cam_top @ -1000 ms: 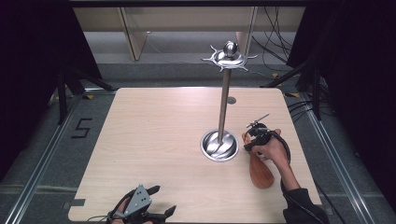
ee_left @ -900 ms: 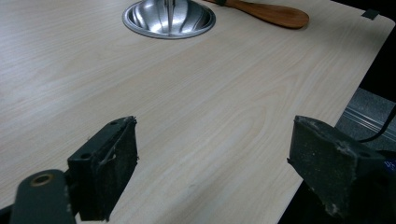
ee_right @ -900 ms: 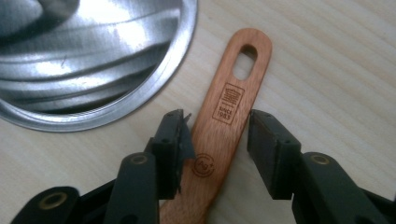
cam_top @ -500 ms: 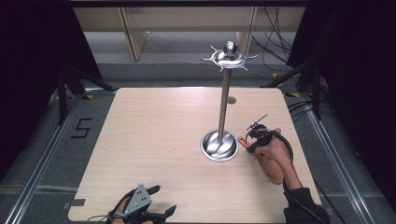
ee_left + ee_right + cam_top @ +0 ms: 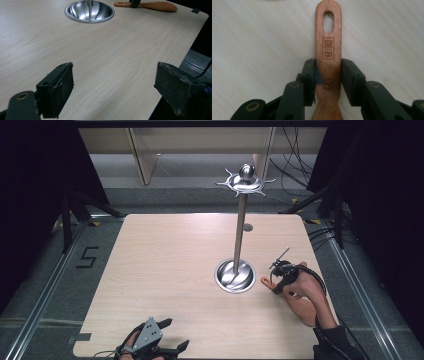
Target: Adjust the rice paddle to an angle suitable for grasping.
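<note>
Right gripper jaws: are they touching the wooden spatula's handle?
Touching. In the right gripper view, the right gripper has just been closing, and both jaws press flush against the edges of the wooden spatula handle.

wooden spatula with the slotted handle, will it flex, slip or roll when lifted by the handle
The flat brown wooden spatula looks rigid, so it probably won't flex. The right gripper pinches the narrow handle edges, with the broad blade far from the grip, so that end may droop or pivot. Its smooth finish could slip a little; being flat on the pale wooden table, it is unlikely to roll.

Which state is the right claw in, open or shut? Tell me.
Shut on the wooden spatula: the right claw has just been closing, pads against the handle's edges.
</note>
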The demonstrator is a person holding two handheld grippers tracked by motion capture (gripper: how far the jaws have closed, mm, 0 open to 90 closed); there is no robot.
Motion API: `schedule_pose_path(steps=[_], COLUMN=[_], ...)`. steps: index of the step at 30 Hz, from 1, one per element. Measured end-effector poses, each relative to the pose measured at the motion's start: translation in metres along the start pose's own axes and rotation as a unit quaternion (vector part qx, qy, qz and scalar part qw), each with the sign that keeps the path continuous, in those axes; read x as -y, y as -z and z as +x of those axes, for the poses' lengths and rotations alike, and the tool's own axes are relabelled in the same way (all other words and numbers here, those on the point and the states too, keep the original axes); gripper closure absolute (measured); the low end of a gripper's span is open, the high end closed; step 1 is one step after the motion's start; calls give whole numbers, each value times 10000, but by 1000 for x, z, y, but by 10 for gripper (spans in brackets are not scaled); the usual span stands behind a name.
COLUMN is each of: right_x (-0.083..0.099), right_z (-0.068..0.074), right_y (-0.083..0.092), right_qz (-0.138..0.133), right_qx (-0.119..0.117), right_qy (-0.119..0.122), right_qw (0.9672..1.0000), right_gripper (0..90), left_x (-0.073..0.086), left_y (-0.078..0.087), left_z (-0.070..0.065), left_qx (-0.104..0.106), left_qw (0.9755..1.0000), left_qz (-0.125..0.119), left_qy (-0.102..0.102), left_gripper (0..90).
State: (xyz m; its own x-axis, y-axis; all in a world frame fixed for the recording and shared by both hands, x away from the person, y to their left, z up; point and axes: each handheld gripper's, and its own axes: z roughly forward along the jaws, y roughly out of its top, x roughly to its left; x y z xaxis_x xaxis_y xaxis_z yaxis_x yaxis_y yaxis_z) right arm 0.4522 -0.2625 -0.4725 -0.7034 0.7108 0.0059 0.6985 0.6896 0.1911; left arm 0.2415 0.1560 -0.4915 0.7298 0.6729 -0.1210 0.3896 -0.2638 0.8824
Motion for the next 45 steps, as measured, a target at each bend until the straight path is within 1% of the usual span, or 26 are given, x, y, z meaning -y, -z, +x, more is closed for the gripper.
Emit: schedule_pose_path(steps=[3,4,5,6,7,8,9,10,13,14,18,20,21,24,26,27,29,30,31,34,36,40,41,42,43,45], right_x=[1,1,1,1,1,1,0,1,2,2,4,3,3,1,0,0,0,-1,-1,0,2,8,10,12,15,19], right_z=[1,2,5,4,5,4,6,4,4,4,1,1,1,1,3,2,3,3,5,4,2,-1,-2,-4,-5,-7], right_y=[0,1,1,1,1,1,1,1,2,2,1,2,2,1,2,1,1,1,2,2,2,3,6,8,12,19], right_qz=[144,226,315,318,341,353,425,383,427,457,361,449,490,516,597,590,607,618,646,552,499,202,144,4,-124,-349], right_qx=[-15,-24,-19,18,16,-7,-44,-50,-109,-130,-173,-246,-261,-209,-209,-183,-164,-164,-173,-180,-212,-280,-292,-268,-279,-318], right_qy=[176,168,74,236,211,289,186,254,218,113,221,206,181,242,160,282,300,274,173,189,306,263,217,244,188,196], right_qw=[9997,9996,9995,9992,9992,9990,9989,9989,9988,9988,9990,9985,9983,9982,9979,9977,9976,9976,9976,9981,9981,9991,9992,9993,9994,9987], right_gripper=[661,661,661,661,660,659,658,658,656,654,646,646,652,655,658,660,661,661,661,667,669,670,670,670,670,670], left_x=[0,0,0,-1,-1,0,0,0,0,0,0,0,0,0,0,0,0,0,0,0,0,-1,-2,-1,-1,0], left_y=[0,0,1,1,1,0,0,0,0,0,0,1,0,1,1,0,1,1,1,1,1,1,2,2,0,1], left_z=[0,0,-1,-1,-1,0,0,0,0,-1,-1,-1,0,-1,-1,0,-1,-1,-1,-1,0,0,2,1,-1,-2], left_qx=[-5,-12,-52,-64,-64,-6,-1,-1,0,-16,1,-36,-2,-18,-13,15,-21,-22,-21,-21,-2,-12,-61,-32,22,-8], left_qw=[10000,10000,10000,9999,9999,10000,10000,10000,10000,10000,10000,10000,10000,10000,10000,10000,10000,10000,10000,10000,10000,10000,9997,9999,10000,10000], left_qz=[13,22,69,96,95,21,8,7,32,60,43,73,29,35,33,25,37,36,35,38,16,29,144,101,-20,2], left_qy=[-2,-1,-9,-23,-20,-13,5,4,-20,-16,-9,-18,-27,-20,-19,-15,-13,-13,-11,-12,-11,-50,-170,-132,21,21], left_gripper=[147,147,147,148,148,147,148,148,150,153,156,152,150,150,150,150,150,150,150,150,150,150,150,150,150,150])
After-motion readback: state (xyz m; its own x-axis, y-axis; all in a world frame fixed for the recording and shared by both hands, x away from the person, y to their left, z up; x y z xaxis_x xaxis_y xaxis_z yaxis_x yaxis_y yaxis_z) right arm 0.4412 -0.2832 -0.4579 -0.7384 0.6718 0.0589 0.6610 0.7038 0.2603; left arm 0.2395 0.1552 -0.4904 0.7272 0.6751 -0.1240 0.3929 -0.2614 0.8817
